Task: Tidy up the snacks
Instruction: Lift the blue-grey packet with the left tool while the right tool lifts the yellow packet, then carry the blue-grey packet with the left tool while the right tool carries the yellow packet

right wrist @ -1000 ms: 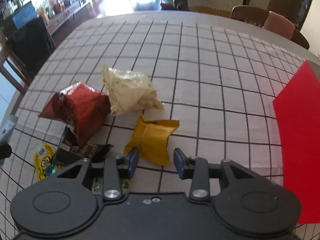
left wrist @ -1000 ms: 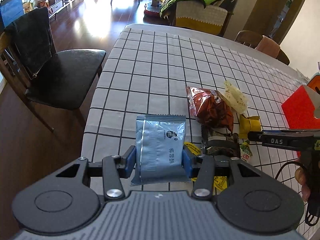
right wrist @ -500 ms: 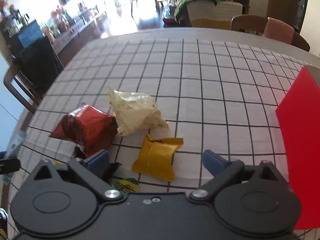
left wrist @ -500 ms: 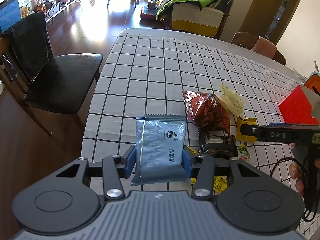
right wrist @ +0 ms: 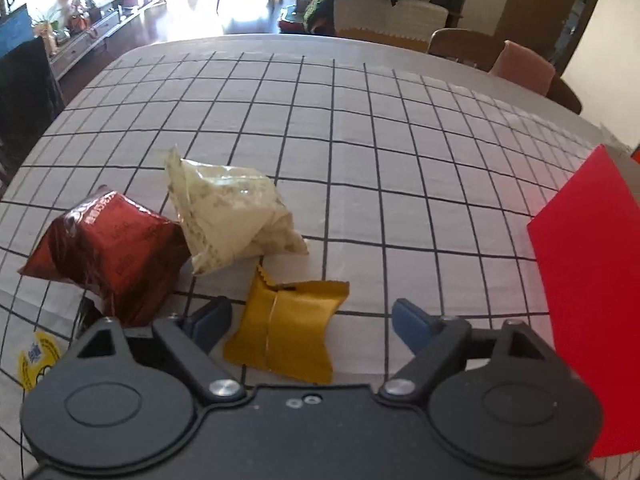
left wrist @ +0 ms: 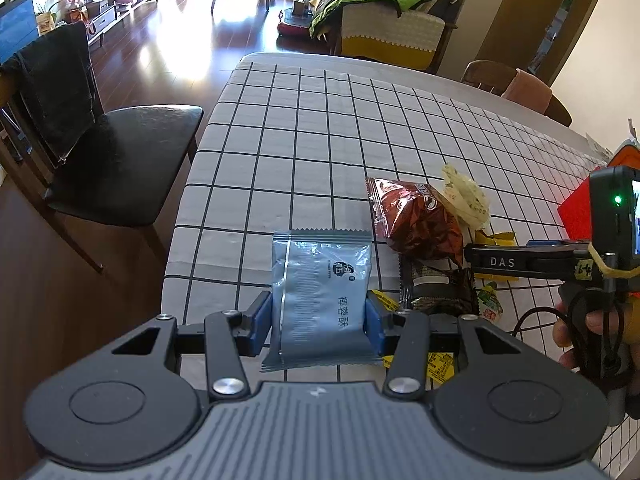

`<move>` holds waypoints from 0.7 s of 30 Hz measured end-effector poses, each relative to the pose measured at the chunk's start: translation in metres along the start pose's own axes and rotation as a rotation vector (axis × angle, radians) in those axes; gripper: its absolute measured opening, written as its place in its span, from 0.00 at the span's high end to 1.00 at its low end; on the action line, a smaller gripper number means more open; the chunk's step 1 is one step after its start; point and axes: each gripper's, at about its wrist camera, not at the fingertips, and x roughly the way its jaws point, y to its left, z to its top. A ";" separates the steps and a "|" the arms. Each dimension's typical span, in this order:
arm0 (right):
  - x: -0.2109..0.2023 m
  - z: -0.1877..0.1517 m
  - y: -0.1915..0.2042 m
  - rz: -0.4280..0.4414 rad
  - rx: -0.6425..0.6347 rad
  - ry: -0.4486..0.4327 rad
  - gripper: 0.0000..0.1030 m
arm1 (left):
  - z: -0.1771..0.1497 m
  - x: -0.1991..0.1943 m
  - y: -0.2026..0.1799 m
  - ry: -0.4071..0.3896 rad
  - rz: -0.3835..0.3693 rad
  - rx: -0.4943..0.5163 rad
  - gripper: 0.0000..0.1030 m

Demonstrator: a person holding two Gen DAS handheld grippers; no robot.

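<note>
I'm holding the blue packet point(left wrist: 320, 292) clamped in the left gripper point(left wrist: 318, 322) while the right gripper point(right wrist: 310, 320) – jaws wide but just narrowing – is straddling the yellow packet point(right wrist: 288, 332); next, closing squarely on it.

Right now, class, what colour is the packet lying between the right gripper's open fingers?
Mustard yellow packet, clearest in the right wrist view.

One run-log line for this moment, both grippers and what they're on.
left gripper: shut on blue packet | right gripper: jaws just closing, still open around yellow packet, not gripping | red box: at right
</note>
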 end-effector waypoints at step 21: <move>-0.024 -0.019 -0.048 0.140 0.064 -0.011 0.63 | 0.001 -0.002 -0.007 -0.002 -0.006 0.010 0.55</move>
